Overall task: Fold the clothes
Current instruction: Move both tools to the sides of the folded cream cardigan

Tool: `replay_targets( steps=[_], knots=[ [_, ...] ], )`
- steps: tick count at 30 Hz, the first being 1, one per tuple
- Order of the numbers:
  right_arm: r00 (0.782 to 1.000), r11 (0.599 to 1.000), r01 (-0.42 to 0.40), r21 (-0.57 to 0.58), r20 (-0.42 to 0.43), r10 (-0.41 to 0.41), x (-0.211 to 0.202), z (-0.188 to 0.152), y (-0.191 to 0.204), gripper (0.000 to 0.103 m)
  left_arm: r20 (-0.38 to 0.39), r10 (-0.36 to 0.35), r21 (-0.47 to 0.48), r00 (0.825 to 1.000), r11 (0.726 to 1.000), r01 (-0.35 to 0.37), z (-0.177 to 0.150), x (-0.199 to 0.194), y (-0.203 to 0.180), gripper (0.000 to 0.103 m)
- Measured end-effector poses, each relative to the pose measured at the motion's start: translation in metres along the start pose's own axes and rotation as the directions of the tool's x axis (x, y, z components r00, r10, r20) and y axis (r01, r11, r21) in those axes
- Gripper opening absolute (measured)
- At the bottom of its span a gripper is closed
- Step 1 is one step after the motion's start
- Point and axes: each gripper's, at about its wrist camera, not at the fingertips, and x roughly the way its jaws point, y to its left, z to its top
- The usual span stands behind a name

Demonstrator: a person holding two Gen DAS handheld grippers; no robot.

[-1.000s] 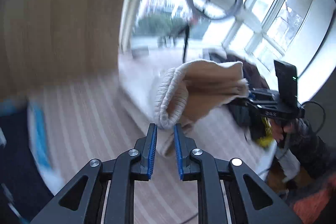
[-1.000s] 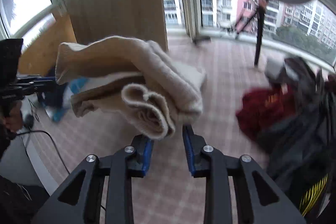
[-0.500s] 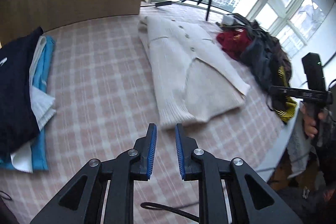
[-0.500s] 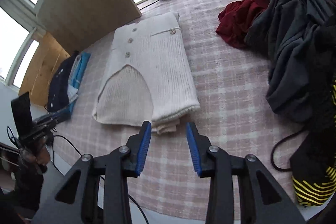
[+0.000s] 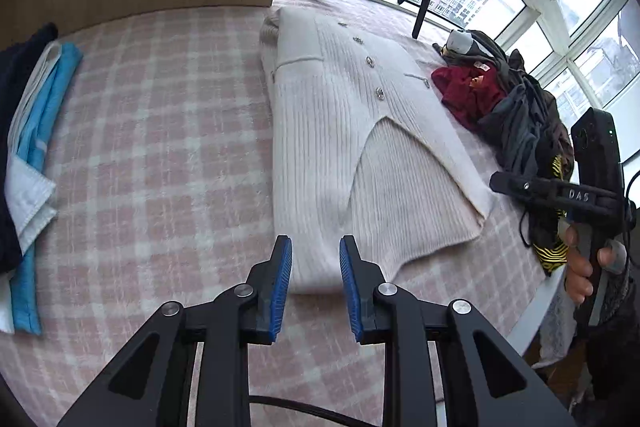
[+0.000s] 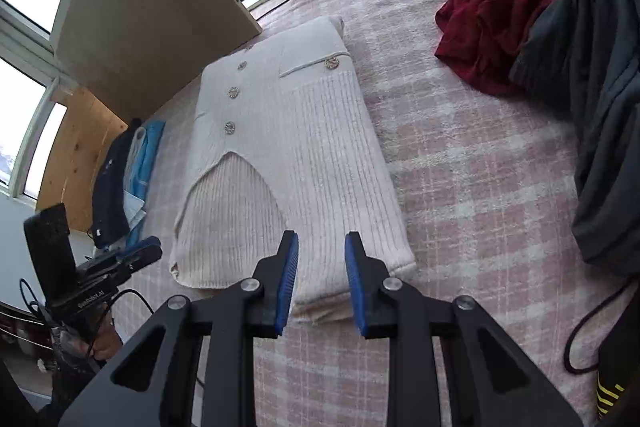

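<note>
Lying flat on the pink checked blanket [image 5: 152,131], the cream cardigan [image 5: 340,131] is resting folded, its hem at 12 o'clock from both tools. The left gripper [image 5: 315,253] is hovering with jaws parted, gripping nothing. The right gripper [image 6: 321,247] is likewise gaping and empty. Unfolded garments [image 6: 560,27] are sitting at 2 o'clock.

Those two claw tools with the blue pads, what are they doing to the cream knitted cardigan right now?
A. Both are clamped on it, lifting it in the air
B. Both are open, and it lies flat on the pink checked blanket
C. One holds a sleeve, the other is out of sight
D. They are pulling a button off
B: the cream cardigan lies flat on the pink checked blanket, while the left gripper and right gripper both show open jaws gripping nothing.
</note>
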Motion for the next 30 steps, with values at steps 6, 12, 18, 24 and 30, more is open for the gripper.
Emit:
replay_targets(
  steps=[6,12,18,24,30],
  knots=[
    [0.990,0.989,0.039,-0.141,-0.128,-0.057,0.026,-0.012,0.013,0.026,-0.073,0.040,0.070,0.997,0.997,-0.035,-0.004,0.024,-0.015,0.024],
    [0.999,0.995,0.002,-0.102,-0.032,-0.005,-0.016,0.036,-0.005,0.050,-0.011,-0.027,-0.074,1.000,0.997,0.026,0.030,-0.012,0.018,0.035],
    [0.999,0.995,0.008,-0.104,-0.032,-0.012,0.004,0.073,-0.021,0.059,-0.038,-0.007,-0.115,0.999,0.993,0.003,0.066,0.003,0.032,0.042],
    [0.996,0.993,-0.052,-0.108,-0.071,0.045,0.029,0.074,-0.027,0.059,-0.066,-0.053,-0.168,0.996,0.985,0.041,0.081,0.018,0.035,0.047],
    [0.994,0.992,-0.095,-0.086,-0.060,0.090,0.039,0.071,-0.028,0.059,-0.086,-0.069,-0.163,0.994,0.985,0.054,0.087,0.034,0.034,0.050]
  ],
)
